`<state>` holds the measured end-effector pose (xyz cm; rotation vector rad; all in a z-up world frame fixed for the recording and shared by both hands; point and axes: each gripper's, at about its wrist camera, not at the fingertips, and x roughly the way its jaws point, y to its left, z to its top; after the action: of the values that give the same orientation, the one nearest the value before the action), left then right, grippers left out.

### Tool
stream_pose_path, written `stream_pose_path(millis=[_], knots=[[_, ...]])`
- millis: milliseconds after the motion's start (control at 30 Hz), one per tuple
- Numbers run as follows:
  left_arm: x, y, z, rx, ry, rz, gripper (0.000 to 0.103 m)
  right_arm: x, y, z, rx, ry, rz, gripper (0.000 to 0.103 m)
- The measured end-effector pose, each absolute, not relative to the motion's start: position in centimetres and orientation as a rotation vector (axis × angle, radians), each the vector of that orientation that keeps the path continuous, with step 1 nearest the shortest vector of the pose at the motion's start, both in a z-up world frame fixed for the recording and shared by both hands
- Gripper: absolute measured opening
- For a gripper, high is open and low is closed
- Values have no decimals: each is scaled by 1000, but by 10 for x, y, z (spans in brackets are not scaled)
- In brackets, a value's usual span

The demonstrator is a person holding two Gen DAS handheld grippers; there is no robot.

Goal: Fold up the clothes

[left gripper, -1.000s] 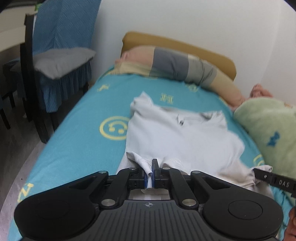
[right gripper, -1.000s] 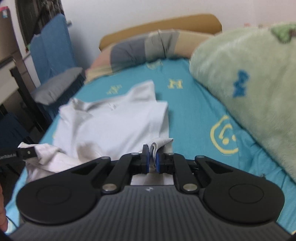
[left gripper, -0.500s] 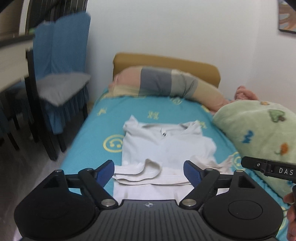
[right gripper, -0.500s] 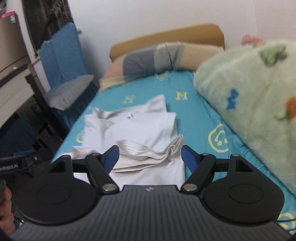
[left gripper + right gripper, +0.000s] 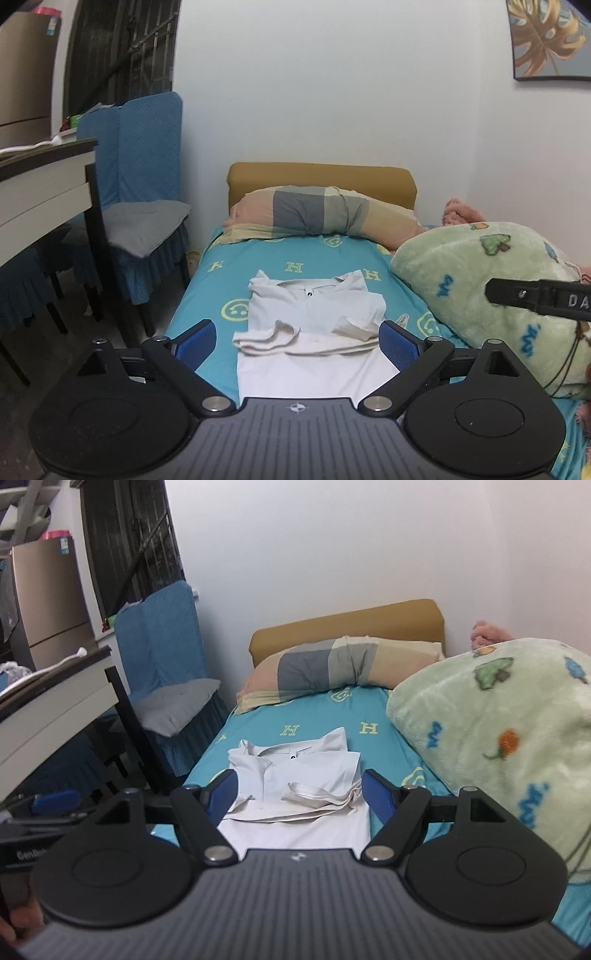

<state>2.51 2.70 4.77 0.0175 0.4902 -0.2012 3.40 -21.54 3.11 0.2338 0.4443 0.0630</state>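
surroundings: bed (image 5: 207, 291) with teal sheet, smiley and H prints; striped pillow (image 5: 317, 216) at the head against a mustard headboard (image 5: 321, 177); green fleece blanket (image 5: 491, 280) heaped along bed's right side, pink fabric peeking behind it
left of bed: blue-covered chair (image 5: 144, 206) with grey cushion (image 5: 147, 225), just beside the bed edge; desk (image 5: 40, 184) nearer the camera, partly overlapping the chair
wall: framed leaf picture (image 5: 550, 40) top right in left view
obstructions: each gripper's own black body fills the lower part of its view and hides the near hem of the shirt; blanket sits close to the shirt's right edge, not clearly touching
shirt: white polo shirt (image 5: 314, 321) flat on sheet mid-bed, collar toward pillow, sleeves tucked in; lower part doubled up so a rumpled band of hem lies across the middle; same shirt in right view (image 5: 303, 786)
left gripper (image 5: 297, 343): jaws spread wide, blue pads (image 5: 195, 341) framing the shirt, nothing between them, held above and back from the cloth, no contact seen
right gripper (image 5: 299, 794): jaws spread wide, blue pads (image 5: 376, 795) either side of the folded band, holding nothing, clear of the cloth
cross views: right gripper's black arm enters left view at right edge, in front of blanket; left gripper's edge shows low left in right view
containers: cannot tell, only a beige cabinet (image 5: 51, 602) far left, closed
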Motion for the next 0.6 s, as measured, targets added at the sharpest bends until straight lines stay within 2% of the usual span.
stream_pose_path(millis=[167,333,600], knots=[[7,34,33,2,496,-188,97,10,-210,29,207,408,59,76],[-8,36,19,17,471,-173,98,-4,-214,1,253,381,82,76],[-3,18,-2,79,489,-203,99,-5,-206,-29,148,404,97,76]])
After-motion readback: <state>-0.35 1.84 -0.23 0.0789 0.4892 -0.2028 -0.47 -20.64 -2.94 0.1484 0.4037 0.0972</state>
